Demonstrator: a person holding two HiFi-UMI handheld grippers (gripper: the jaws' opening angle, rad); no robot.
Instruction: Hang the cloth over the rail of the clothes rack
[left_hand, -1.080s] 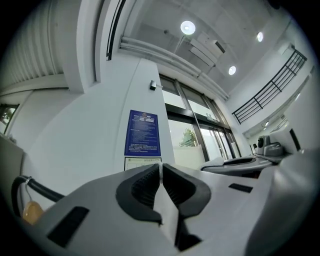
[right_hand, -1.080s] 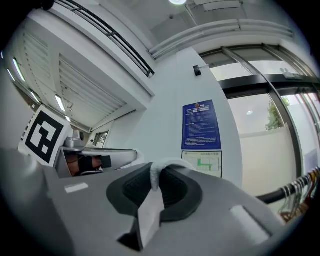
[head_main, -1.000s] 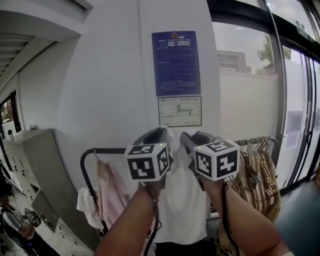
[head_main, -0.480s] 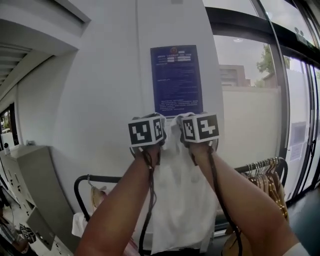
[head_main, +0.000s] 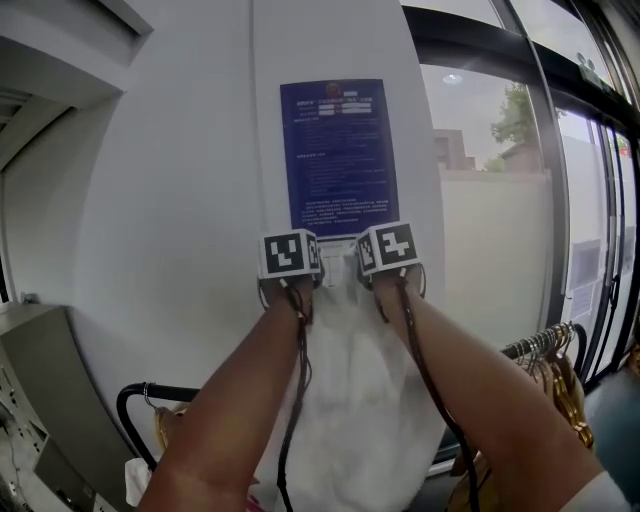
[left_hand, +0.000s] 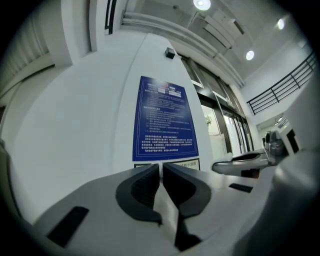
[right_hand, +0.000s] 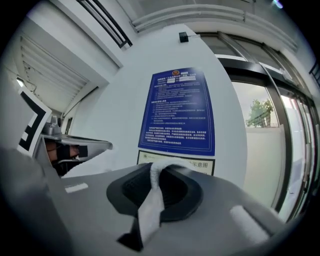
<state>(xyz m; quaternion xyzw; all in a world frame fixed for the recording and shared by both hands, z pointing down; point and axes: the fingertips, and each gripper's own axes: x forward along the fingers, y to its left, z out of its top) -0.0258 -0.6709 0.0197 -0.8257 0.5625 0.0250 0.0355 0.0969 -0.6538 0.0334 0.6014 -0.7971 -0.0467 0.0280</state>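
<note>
The white cloth (head_main: 360, 400) hangs in a long sheet between my two raised forearms. My left gripper (head_main: 316, 264) and right gripper (head_main: 362, 262) are side by side at its top edge, high in front of a blue poster. In the left gripper view my left gripper (left_hand: 161, 172) is shut on a thin edge of the cloth (left_hand: 166, 202). The right gripper view has my right gripper (right_hand: 160, 172) shut on a bunched fold of the cloth (right_hand: 149, 210). The rack's black rail (head_main: 160, 392) lies well below both grippers, and the cloth hides its middle.
The blue poster (head_main: 338, 155) is on a white wall straight ahead. Wooden hangers (head_main: 560, 370) crowd the rail's right end, beside tall windows (head_main: 500, 200). A garment (head_main: 140, 482) hangs at the rail's left end, by a grey cabinet (head_main: 40, 400).
Both grippers have risen from rail height to in front of the poster, lifting the cloth with them. The rail has dropped low in the head view.
</note>
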